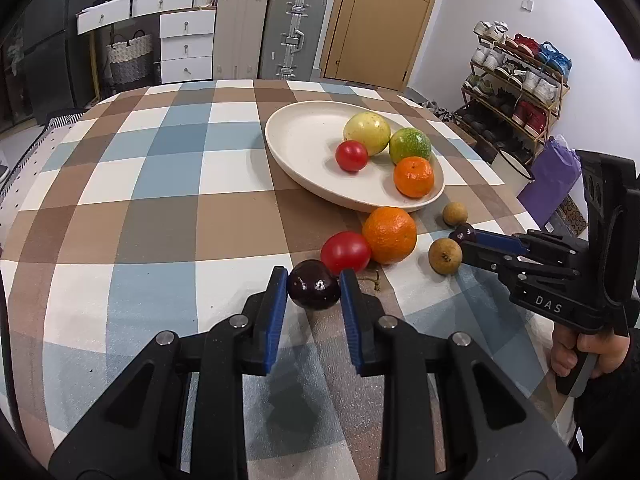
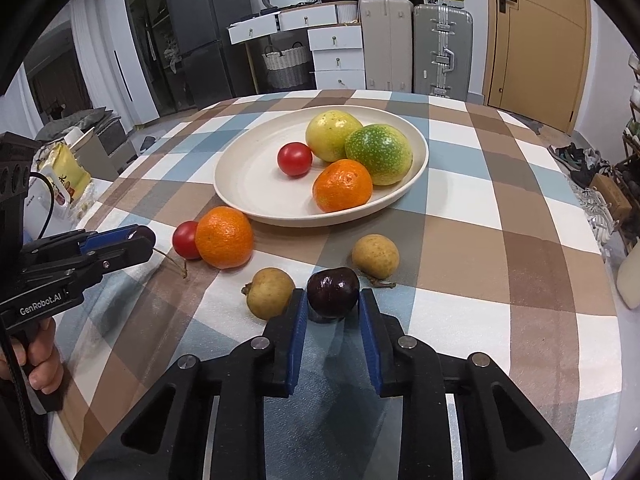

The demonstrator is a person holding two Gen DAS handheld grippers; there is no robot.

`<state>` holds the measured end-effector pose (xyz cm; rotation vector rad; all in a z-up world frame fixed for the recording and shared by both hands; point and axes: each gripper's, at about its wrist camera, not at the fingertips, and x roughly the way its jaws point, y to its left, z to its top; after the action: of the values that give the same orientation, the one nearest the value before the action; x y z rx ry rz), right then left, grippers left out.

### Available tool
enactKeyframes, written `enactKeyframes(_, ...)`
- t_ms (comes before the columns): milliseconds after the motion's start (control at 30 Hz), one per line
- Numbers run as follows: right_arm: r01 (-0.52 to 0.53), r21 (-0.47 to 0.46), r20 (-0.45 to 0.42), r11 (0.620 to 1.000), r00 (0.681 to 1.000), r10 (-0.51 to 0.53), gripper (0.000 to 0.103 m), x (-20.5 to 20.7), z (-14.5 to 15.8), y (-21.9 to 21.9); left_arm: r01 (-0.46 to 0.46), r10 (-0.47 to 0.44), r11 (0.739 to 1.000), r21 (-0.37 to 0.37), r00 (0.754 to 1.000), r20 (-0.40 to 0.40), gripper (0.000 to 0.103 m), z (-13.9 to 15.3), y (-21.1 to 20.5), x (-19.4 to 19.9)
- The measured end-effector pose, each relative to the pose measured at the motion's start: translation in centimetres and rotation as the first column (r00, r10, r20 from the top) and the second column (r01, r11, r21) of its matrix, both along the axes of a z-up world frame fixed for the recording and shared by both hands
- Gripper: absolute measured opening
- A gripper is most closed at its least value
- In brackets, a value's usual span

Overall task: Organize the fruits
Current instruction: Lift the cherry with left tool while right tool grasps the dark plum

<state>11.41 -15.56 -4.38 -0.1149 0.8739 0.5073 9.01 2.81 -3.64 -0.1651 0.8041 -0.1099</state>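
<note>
So far four fruits sit in the plate (image 2: 240,184) mid-tabletop, six wait near the front edge, each tool bracketing a dark plum, left tool (image 1: 314,284) and right tool (image 2: 333,300) seemingly touching, neither lifted.

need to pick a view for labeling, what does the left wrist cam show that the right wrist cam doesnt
Only the left wrist view shows the shoe rack and purple bag. Only the right wrist view shows the fridge and yellow snack bag. Both show the plate of fruit, loose fruit, and each gripper around a dark plum, left gripper, right gripper.
</note>
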Motion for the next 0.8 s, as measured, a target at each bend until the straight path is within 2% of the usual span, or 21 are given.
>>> enactKeyframes(267, 0.021, 0.035, 0.041, 0.999, 0.999, -0.023, 0.026, -1.1, 1.4, -1.3, -0.002, 0.002, 1.000, 0.004, 0.999, 0.037, 0.024, 1.4, -0.3, -0.9)
enactKeyframes(800, 0.038, 0.110, 0.143, 0.993, 0.988, -0.054, 0.026, -1.9, 6.7, -3.3, 0.019, -0.022, 1.000, 0.021, 0.994, 0.112, 0.024, 4.9, -1.2, -0.8)
